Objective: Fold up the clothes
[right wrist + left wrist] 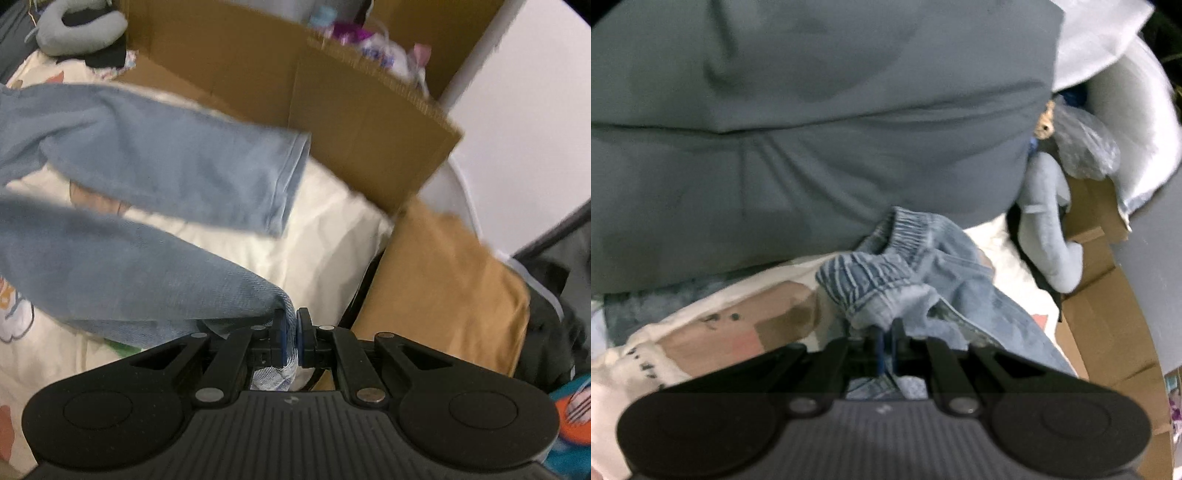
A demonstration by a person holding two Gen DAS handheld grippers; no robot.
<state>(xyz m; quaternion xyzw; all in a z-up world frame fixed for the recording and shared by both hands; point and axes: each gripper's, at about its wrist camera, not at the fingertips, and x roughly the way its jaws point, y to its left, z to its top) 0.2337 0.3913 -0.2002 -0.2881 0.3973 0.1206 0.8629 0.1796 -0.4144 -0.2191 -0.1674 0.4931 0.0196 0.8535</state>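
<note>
While both grippers pinch the same pair of light blue jeans (945,280), the garment hangs stretched between them over a cream bedsheet (325,236) with cartoon prints. Left gripper (886,332): jaws together, clamped on the gathered elastic waistband (871,273), which bunches up right at the fingertips. Right gripper (291,332): jaws together too, blue pads (282,339) pressing a fold of denim at the hem end of one trouser leg (129,280). The other leg (177,162) lies loose across the sheet, its stitched cuff open toward a brown cardboard box (332,110). In the left wrist view a big grey cushion (812,129) fills the upper part, directly behind the waistband. Beside it, to the right: a pale blue neck pillow (1052,229), a crumpled clear plastic bag (1082,144), and more cardboard. In the right wrist view a mustard-yellow cloth (443,288) lies to the right of the sheet, dark clothing (554,325) beyond it, white wall (517,110) behind. Small packets sit in the box; too blurred to identify. Both views are motion-smeared.
</note>
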